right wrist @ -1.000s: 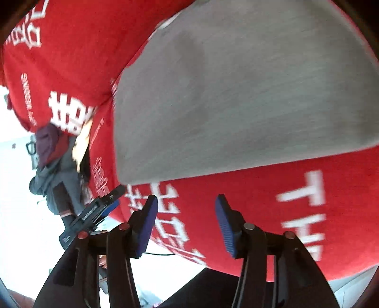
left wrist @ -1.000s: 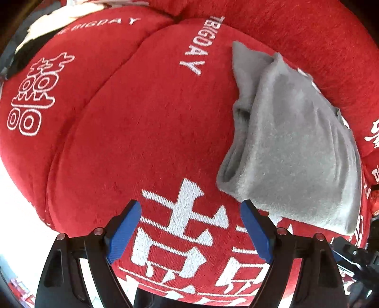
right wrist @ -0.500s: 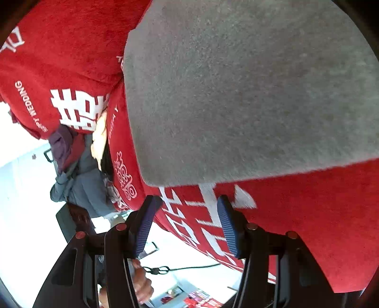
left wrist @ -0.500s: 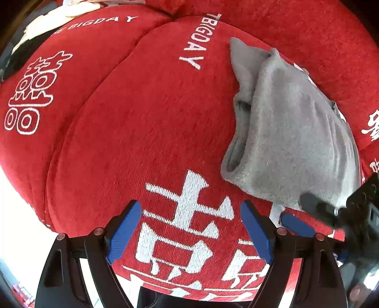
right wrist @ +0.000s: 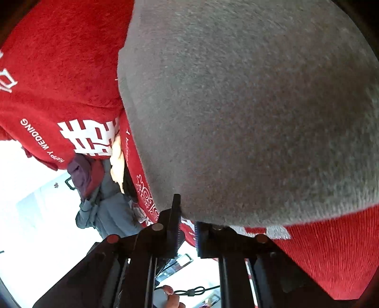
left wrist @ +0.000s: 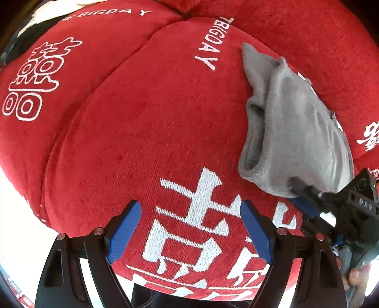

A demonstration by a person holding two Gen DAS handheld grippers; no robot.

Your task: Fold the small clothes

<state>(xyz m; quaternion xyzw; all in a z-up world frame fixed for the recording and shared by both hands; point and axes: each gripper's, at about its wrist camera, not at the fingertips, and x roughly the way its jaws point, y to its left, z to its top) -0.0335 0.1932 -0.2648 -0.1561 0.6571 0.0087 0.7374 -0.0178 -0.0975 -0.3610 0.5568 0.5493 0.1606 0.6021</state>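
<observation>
One grey garment (left wrist: 298,132) on one red cover (left wrist: 146,123); right claw (right wrist: 187,227) clamps its edge, left claw (left wrist: 189,227) gapes.

Right gripper (right wrist: 187,227) now on cloth (right wrist: 248,118) (edge).

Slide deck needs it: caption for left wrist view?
Right tool shut on gray garment edge; left tool open above red cover.

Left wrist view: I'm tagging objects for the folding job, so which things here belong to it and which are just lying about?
Part of the job:
- grey garment, lying on the red cushion
- right claw, shut on the garment's near edge
- left claw, open over the cushion

Just lying about:
- white and black cloth at the top left
- bundle of clothes beyond the cushion, right wrist view
</observation>
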